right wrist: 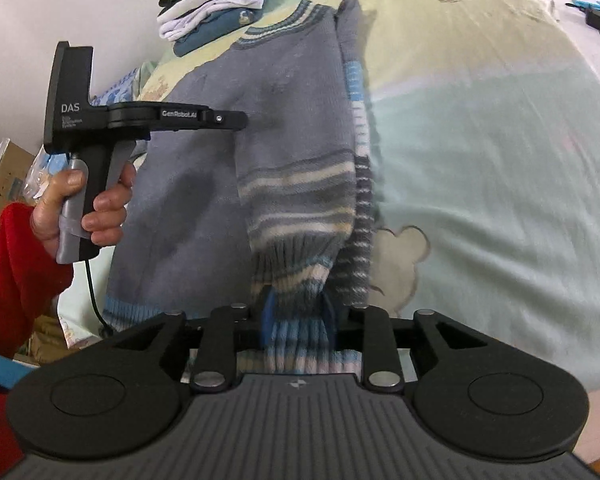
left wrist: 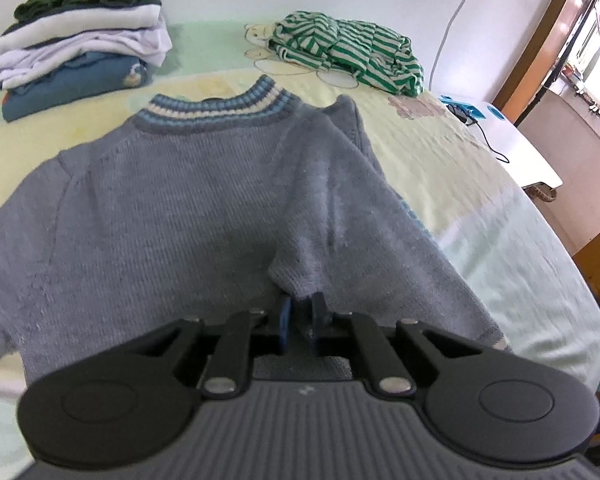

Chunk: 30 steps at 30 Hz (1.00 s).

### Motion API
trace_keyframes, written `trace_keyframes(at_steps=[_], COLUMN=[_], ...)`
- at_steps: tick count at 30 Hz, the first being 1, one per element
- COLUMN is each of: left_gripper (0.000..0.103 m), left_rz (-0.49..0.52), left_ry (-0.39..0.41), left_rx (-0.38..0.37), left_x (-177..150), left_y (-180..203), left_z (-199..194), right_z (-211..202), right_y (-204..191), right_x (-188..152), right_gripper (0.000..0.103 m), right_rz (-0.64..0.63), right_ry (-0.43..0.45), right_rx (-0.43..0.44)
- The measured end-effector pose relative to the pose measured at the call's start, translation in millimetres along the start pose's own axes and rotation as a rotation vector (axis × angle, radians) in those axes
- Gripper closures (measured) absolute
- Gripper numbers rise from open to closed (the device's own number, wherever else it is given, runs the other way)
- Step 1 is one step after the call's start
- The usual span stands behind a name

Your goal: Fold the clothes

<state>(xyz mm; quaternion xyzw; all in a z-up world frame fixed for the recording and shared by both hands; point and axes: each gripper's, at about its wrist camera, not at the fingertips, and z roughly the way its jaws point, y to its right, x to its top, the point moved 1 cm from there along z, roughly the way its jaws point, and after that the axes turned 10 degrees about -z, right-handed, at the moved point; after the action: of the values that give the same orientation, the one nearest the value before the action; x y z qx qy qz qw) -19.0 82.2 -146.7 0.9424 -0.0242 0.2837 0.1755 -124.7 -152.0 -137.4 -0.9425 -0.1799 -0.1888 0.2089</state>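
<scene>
Right wrist view: right gripper (right wrist: 298, 320) pinches the ribbed striped cuff (right wrist: 296, 280) of a grey-blue knitted sweater (left wrist: 160, 184); left gripper (left wrist: 300, 312) nips its sleeve fold.

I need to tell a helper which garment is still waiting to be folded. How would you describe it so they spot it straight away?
Start at the bed with its pale yellow and green cartoon sheet. Past the grey-blue sweater spread in the middle, near the wall, lies a crumpled garment. It is the only one with green and white stripes, loose and rumpled, unlike the neatly folded stack in the other far corner.
</scene>
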Motion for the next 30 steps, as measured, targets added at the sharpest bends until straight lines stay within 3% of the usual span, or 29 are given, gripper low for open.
trace_keyframes(at_steps=[1, 4, 7, 11, 15, 18, 21, 24, 26, 28, 30], left_gripper=[0.088, 0.088, 0.09, 0.091, 0.088, 0.088, 0.08, 0.068, 0.05, 0.05, 0.054], left_rz=[0.016, 0.065, 0.077, 0.132, 0.148, 0.163, 0.2, 0.202, 0.192, 0.187, 0.185], left_ry=[0.004, 0.041, 0.087, 0.127, 0.088, 0.046, 0.038, 0.074, 0.08, 0.069, 0.028], left_rx=[0.024, 0.076, 0.084, 0.053, 0.001, -0.045, -0.04, -0.029, -0.033, -0.043, -0.075], left_x=[0, -1, -2, -5, -17, -29, -33, -19, -4, 11, 22], left_y=[2, 4, 0, 10, 17, 19, 19, 11, 4, -3, -5], left_z=[0, -8, -25, -39, -38, -36, -31, -30, -24, -15, -3], right_z=[8, 13, -1, -7, 26, 35, 40, 42, 46, 48, 47], right_y=[0, -7, -14, -22, -32, -48, -62, -68, -71, -71, -70], right_x=[-1, -4, 5, 22, 19, 0, -17, -26, -34, -40, -42], right_gripper=[0.075, 0.082, 0.081, 0.077, 0.073, 0.061, 0.052, 0.04, 0.04, 0.04, 0.052], right_rz=[-0.002, -0.091, -0.138, -0.155, -0.175, -0.282, -0.382, -0.405, -0.419, -0.417, -0.39], right_ry=[-0.032, -0.08, -0.02, 0.086, 0.009, -0.002, 0.007, 0.001, 0.01, 0.037, 0.065], right_rx=[-0.013, -0.09, -0.118, -0.133, -0.128, -0.181, -0.252, -0.303, -0.351, -0.389, -0.421])
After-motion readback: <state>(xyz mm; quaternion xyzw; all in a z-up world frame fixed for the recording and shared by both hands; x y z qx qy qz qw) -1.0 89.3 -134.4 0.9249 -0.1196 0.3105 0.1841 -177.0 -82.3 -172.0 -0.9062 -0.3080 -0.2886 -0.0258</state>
